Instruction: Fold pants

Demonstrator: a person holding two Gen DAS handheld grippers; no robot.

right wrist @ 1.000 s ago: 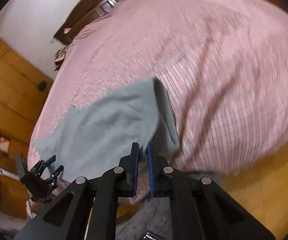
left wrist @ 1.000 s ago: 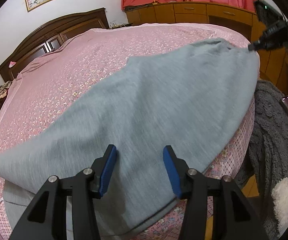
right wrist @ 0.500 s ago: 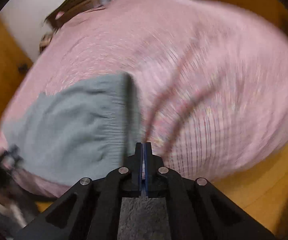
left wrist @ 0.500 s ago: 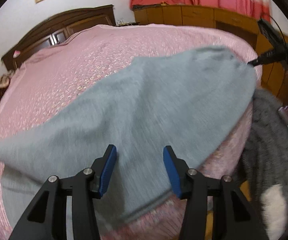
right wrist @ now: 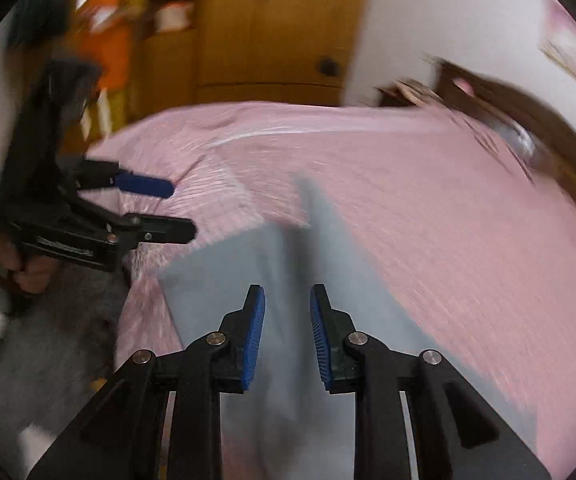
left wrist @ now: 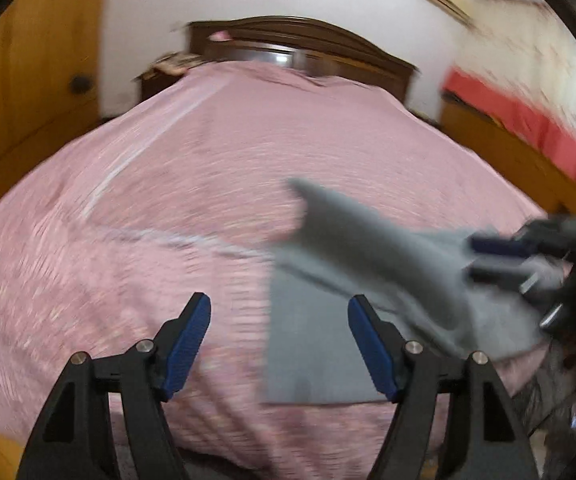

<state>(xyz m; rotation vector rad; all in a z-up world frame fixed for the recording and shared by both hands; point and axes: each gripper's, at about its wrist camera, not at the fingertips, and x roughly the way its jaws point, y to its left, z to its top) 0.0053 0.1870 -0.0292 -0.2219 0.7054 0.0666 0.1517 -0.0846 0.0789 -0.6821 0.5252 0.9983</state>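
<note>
The grey pants (left wrist: pixel 316 344) lie doubled over on the pink bedspread (left wrist: pixel 168 200) near the bed's front edge, with one flap (left wrist: pixel 368 248) raised above the rest; the frames are blurred. My left gripper (left wrist: pixel 279 312) is left of the pants, its jaws opening wide with nothing between them. In the right wrist view the pants (right wrist: pixel 216 272) fill the lower middle. My right gripper (right wrist: pixel 287 304) hovers over a dark fold ridge, its jaws opening and the pads clear of the cloth. The left gripper (right wrist: pixel 182 211) appears at that view's left, and the right gripper (left wrist: pixel 473 258) at the left wrist view's right edge.
A dark wooden headboard (left wrist: pixel 300 40) stands at the far end of the bed. A wooden wardrobe (right wrist: pixel 272 28) stands behind the bed. A hand (right wrist: pixel 28 276) holds the left gripper. A grey fluffy garment (right wrist: pixel 48 344) is at the lower left.
Both views have swung round sharply. The pants, spread long across the bed before, now lie doubled over. The right jaws, shut on the waistband, have parted and let go. The left jaws stand wider.
</note>
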